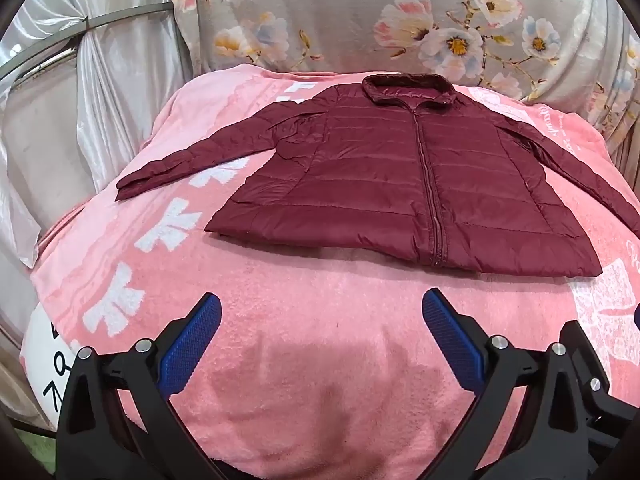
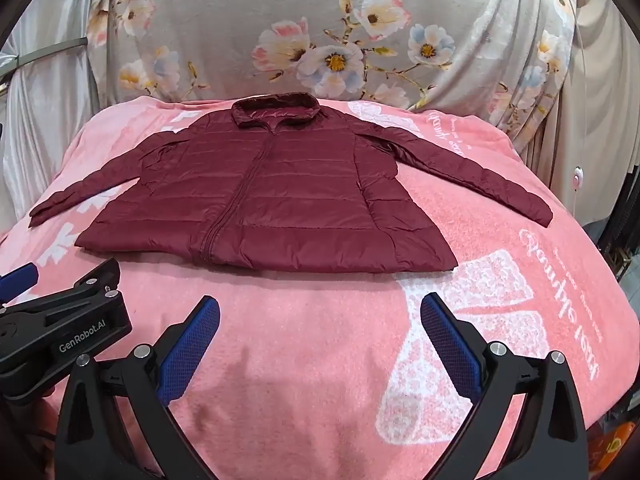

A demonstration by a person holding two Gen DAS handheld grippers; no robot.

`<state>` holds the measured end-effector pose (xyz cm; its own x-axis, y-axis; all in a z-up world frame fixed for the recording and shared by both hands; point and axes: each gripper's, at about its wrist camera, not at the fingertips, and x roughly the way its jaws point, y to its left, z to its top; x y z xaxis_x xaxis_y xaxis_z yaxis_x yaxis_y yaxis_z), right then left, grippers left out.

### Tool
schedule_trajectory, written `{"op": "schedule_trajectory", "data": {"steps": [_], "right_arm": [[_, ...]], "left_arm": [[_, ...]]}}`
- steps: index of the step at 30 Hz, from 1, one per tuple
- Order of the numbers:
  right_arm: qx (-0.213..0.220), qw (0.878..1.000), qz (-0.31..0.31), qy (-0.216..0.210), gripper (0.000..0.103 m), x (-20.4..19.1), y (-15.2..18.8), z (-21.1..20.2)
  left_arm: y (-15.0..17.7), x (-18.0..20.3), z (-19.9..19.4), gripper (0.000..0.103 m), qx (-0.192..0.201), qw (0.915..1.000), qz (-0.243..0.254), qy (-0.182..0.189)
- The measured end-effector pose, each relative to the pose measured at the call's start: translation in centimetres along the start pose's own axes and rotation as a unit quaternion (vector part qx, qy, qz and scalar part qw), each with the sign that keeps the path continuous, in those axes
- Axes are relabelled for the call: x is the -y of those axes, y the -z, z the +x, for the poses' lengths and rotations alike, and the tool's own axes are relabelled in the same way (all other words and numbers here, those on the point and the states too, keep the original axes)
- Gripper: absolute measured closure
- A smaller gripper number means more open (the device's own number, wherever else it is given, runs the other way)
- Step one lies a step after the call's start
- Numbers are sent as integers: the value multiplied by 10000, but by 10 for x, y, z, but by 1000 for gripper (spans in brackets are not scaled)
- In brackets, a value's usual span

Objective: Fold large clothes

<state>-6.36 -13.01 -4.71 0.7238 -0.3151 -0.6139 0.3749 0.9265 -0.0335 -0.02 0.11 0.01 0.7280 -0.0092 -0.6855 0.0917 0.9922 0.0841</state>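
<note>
A dark red quilted jacket (image 1: 400, 176) lies flat and zipped on a pink blanket (image 1: 312, 340), collar at the far end, both sleeves spread outward. In the right wrist view the same jacket (image 2: 272, 200) stretches across the middle, its right sleeve (image 2: 480, 176) reaching toward the blanket's right side. My left gripper (image 1: 320, 320) hovers open over bare blanket, short of the jacket's hem, with nothing between its blue pads. Likewise my right gripper (image 2: 320, 320) stands open in front of the hem. The left gripper's black body (image 2: 60, 320) shows at the left of the right wrist view.
A grey floral cloth (image 1: 400, 20) hangs behind the blanket, with pale satin drapes (image 1: 100, 92) at the left. The blanket carries white patterns (image 2: 480, 320) and falls away at both sides. A small pink-and-white switch on a cord (image 2: 576, 180) hangs at the right.
</note>
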Motion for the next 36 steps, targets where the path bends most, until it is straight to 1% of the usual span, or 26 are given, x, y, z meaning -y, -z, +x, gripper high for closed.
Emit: {"op": "schedule_trajectory", "data": {"steps": [2,8,9,19,22,25,36], "right_arm": [[2,10000,-10,-1,5,0,0,0],[15,10000,6,-15,5,0,1,1],[16,10000,4,-19,5,0,0,1],[10,10000,-3,-18,5,-3,0,3],[5,10000,-8,-20,5,3,0,2],[3,10000,3,-45,5,-5,0,3],[2,10000,9,-48,5,-3,1,5]], "left_arm": [[0,1,0,5,-2,10000,64,-35],[-1,-1,2,5,-46,10000,22,-50],[0,1,0,5,6,10000,77,-43],[1,1,0,5,1,10000,61,-44],[-1,-2,2,5,-2,10000,53,-45],[-2,-6,3,5,0,10000,51,-40],[-2,-5,3,5,-4,10000,42,-23]]}}
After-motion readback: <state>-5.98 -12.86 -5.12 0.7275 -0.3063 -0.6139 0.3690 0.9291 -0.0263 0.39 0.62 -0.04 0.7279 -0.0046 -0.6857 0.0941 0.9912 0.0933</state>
